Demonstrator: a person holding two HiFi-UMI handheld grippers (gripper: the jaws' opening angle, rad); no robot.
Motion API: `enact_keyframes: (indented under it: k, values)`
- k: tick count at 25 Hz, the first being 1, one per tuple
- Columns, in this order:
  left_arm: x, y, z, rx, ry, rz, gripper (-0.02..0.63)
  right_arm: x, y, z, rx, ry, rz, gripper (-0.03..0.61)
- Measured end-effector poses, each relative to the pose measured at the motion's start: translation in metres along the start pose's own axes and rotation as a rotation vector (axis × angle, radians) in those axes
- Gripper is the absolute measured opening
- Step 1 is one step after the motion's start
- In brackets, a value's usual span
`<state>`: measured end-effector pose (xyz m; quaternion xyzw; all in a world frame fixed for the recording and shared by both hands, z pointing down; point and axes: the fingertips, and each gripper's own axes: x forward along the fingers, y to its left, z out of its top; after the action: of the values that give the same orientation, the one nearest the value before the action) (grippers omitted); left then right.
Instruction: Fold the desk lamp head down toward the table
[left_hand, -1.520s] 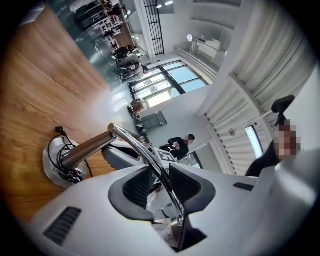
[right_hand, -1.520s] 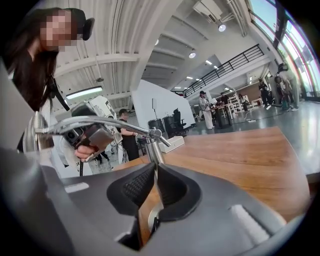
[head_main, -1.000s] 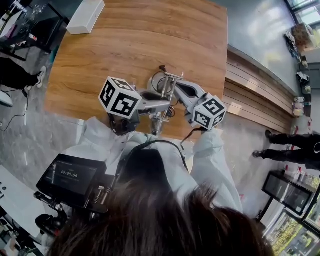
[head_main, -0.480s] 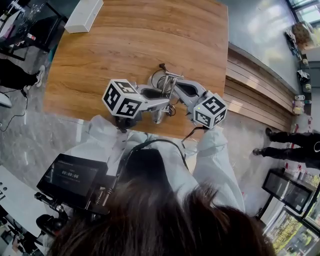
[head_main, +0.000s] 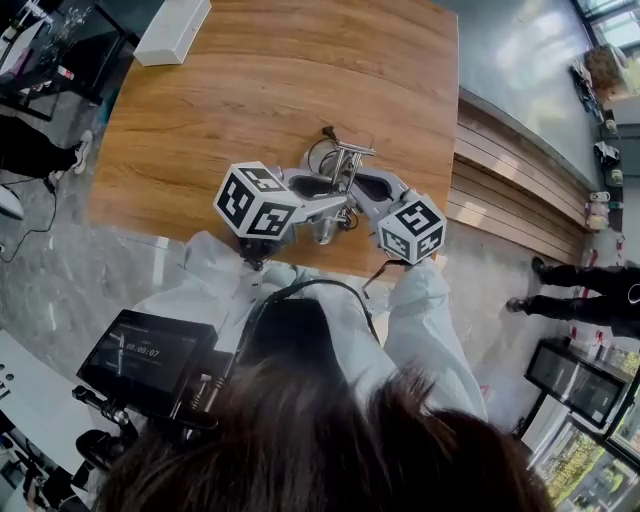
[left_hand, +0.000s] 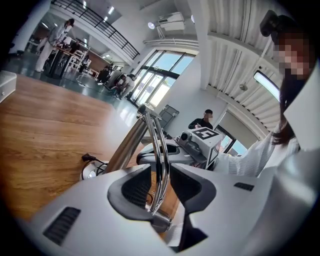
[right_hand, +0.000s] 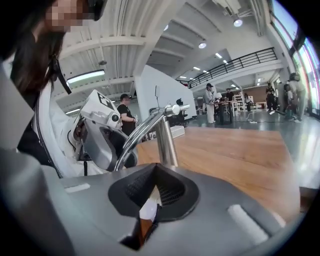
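Note:
A chrome desk lamp (head_main: 338, 172) stands near the front edge of the wooden table (head_main: 260, 90), with its round base (left_hand: 93, 170) and cable on the wood. My left gripper (head_main: 335, 205) reaches in from the left. Its jaws are opening, and the lamp's thin chrome rods (left_hand: 159, 165) run between them with small gaps to the pads. My right gripper (head_main: 352, 186) comes in from the right, level with the left one. In the right gripper view that gripper (right_hand: 154, 172) is shut with nothing in it, just short of the lamp's upright post (right_hand: 165, 140).
A white box (head_main: 172, 32) lies at the table's far left corner. Wooden steps (head_main: 510, 190) run along the table's right side, where a person's legs (head_main: 590, 285) stand. A screen on a rig (head_main: 145, 355) sits low at my left. People work at desks far behind.
My left gripper has shifted a little to the right and rolled, and its jaws have spread around the rods. My right gripper turned slightly and its jaws came together.

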<state>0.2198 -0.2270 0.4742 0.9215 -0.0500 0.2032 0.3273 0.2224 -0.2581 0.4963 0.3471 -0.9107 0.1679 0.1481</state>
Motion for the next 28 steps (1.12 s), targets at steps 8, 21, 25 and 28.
enact_keyframes:
  k: [8, 21, 25, 28]
  values:
    - [-0.054, -0.002, 0.016, 0.006, -0.089, 0.062, 0.118, -0.029, -0.002, 0.019, 0.029, -0.079, -0.128, 0.000]
    - [-0.102, -0.023, 0.125, 0.288, -0.476, 0.430, 0.003, -0.066, 0.021, 0.123, 0.062, -0.335, -0.272, -0.002]
    - [-0.102, -0.026, 0.131, 0.309, -0.500, 0.456, 0.003, -0.069, 0.025, 0.133, 0.056, -0.352, -0.273, -0.002]
    - [-0.102, -0.026, 0.131, 0.317, -0.501, 0.463, 0.003, -0.069, 0.024, 0.135, 0.060, -0.361, -0.275, -0.002]
